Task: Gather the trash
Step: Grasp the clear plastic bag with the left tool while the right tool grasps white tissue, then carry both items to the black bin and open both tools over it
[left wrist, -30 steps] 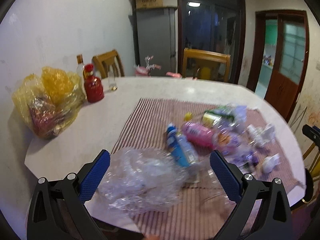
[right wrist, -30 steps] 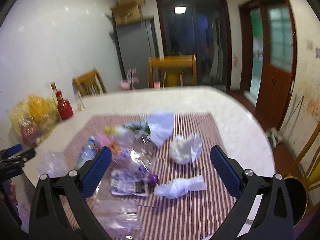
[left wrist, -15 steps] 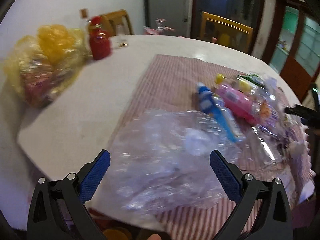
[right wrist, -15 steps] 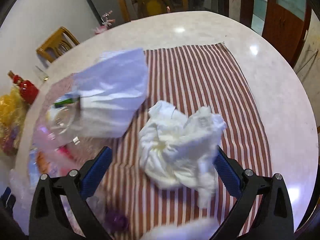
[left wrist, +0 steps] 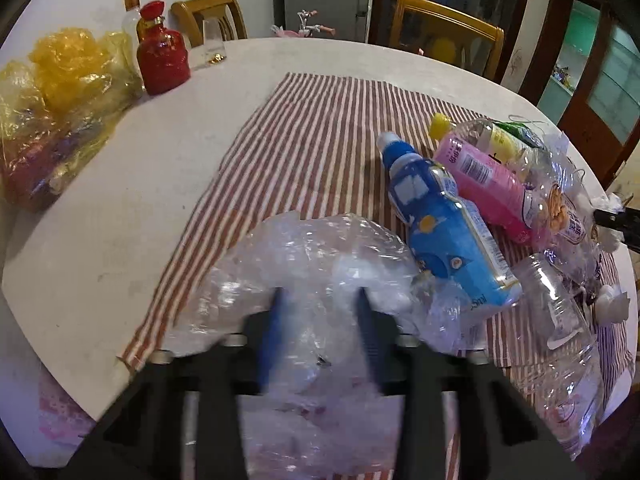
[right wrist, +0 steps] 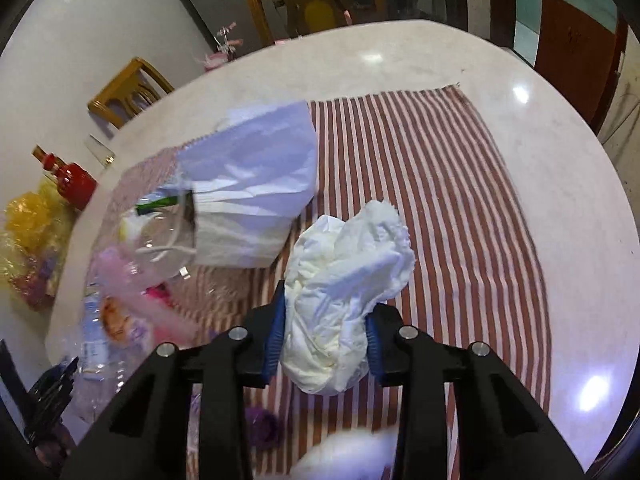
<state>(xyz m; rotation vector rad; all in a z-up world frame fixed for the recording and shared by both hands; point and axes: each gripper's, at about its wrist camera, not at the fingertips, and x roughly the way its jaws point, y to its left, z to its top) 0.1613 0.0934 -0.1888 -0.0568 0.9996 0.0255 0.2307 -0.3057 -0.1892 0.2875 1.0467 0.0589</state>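
Observation:
In the left wrist view my left gripper (left wrist: 319,314) is closing its jaws on a crumpled clear plastic bag (left wrist: 316,256) at the near edge of the striped cloth (left wrist: 320,128), and the film is pinched between the blue pads. In the right wrist view my right gripper (right wrist: 325,322) is closing on a crumpled white paper wad (right wrist: 352,264), whose lower part is squeezed between both pads. Beside the clear bag lie a blue bottle (left wrist: 444,236), a pink bottle (left wrist: 488,184) and more clear plastic wrappers (left wrist: 560,304).
A white paper bag (right wrist: 256,184) lies on the cloth left of the wad. A yellow bag of rubbish (left wrist: 52,112), a red bottle (left wrist: 162,56) and a glass (left wrist: 212,44) stand at the table's far left. Wooden chairs (left wrist: 444,24) ring the round table (left wrist: 120,184).
Both grippers came down towards the table and went from wide open to closed in: the left on the clear plastic bag, the right on the white wad.

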